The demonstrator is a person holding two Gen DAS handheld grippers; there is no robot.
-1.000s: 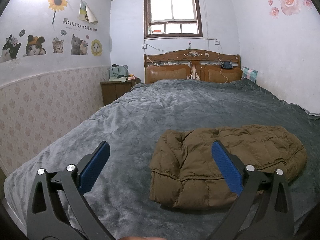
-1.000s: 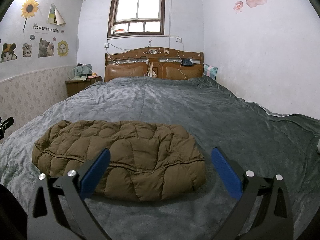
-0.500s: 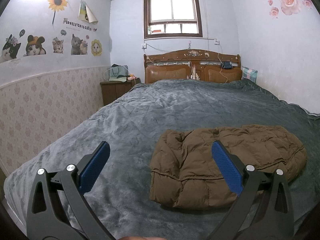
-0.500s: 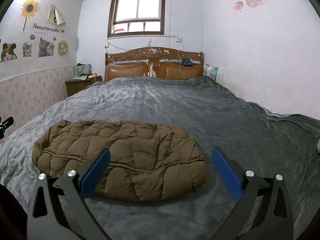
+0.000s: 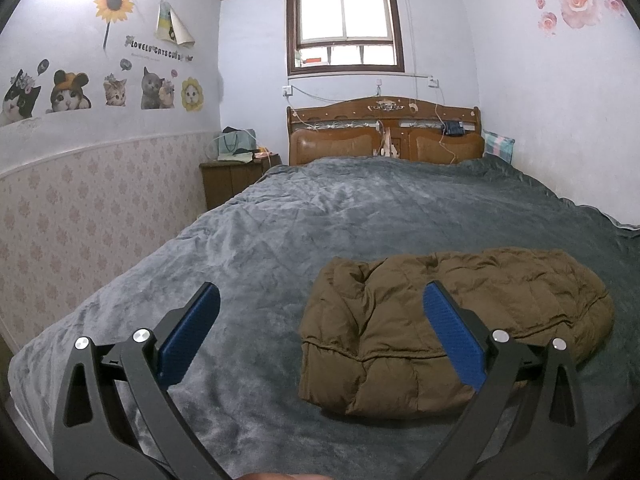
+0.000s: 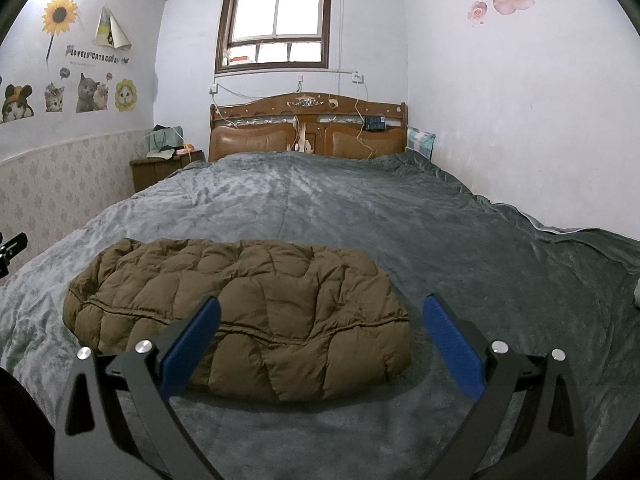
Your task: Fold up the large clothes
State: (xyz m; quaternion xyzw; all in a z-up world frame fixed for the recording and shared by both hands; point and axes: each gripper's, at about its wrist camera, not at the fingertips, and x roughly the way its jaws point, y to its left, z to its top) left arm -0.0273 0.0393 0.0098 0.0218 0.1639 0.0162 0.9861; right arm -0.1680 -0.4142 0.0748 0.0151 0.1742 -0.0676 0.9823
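A brown quilted puffer jacket [image 5: 452, 328] lies folded into a compact bundle on the grey blanket of the bed [image 5: 340, 216]. In the right wrist view the same jacket [image 6: 240, 304] fills the lower left. My left gripper [image 5: 320, 312] hovers open near the jacket's left end, its blue pads wide apart and holding nothing. My right gripper [image 6: 320, 320] hovers open above the jacket's near right corner, also holding nothing.
A wooden headboard [image 5: 384, 136] closes the far end of the bed. A brown nightstand [image 5: 232, 176] with bags on it stands at the far left by the patterned wall. A plaid pillow [image 6: 420, 142] sits at the far right corner against the white wall.
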